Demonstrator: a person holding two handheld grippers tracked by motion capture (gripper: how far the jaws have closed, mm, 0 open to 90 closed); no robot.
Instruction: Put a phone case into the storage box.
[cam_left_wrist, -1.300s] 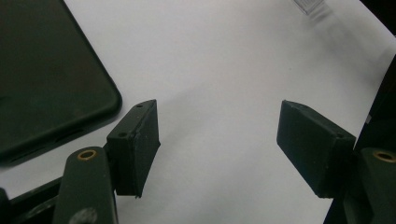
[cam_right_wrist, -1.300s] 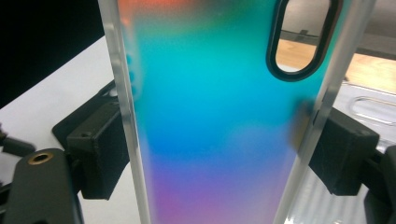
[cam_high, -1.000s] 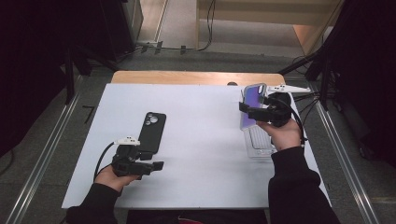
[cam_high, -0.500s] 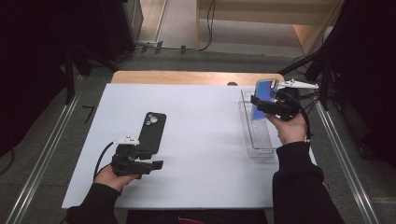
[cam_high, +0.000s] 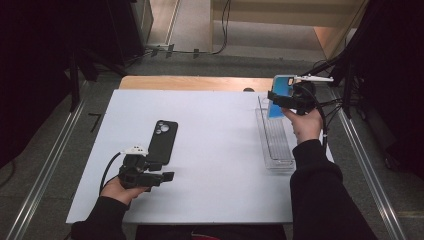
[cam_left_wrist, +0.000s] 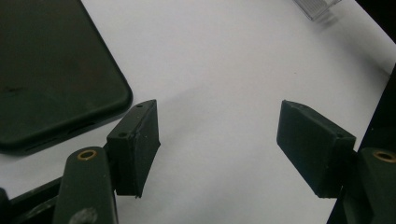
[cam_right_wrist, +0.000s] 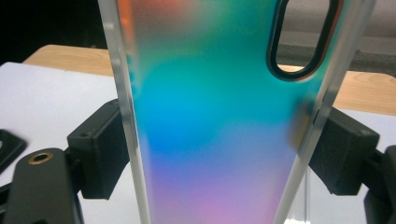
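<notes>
An iridescent blue-green phone case (cam_high: 276, 100) is held upright over the far end of a clear tray (cam_high: 278, 150) at the table's right. My right gripper (cam_high: 274, 99) is shut on it. In the right gripper view both pads press the case (cam_right_wrist: 219, 107) by its long edges, and its camera cutout is at the top right. A black phone (cam_high: 162, 141) lies back up on the white table (cam_high: 220, 165) at the left. My left gripper (cam_high: 167, 176) rests just in front of it, open. Between its jaws (cam_left_wrist: 219, 140) is only bare table, and the phone (cam_left_wrist: 51, 70) lies left of the left pad.
The long, narrow clear tray runs along the table's right edge. A wooden strip (cam_high: 190, 83) borders the far side of the table. Cables (cam_high: 327, 107) hang off the far right corner. Metal rails (cam_high: 45, 170) flank the table on the floor.
My right hand has carried the case away from me and slightly right, to the tray's far end. The left gripper and the black phone have stayed still.
</notes>
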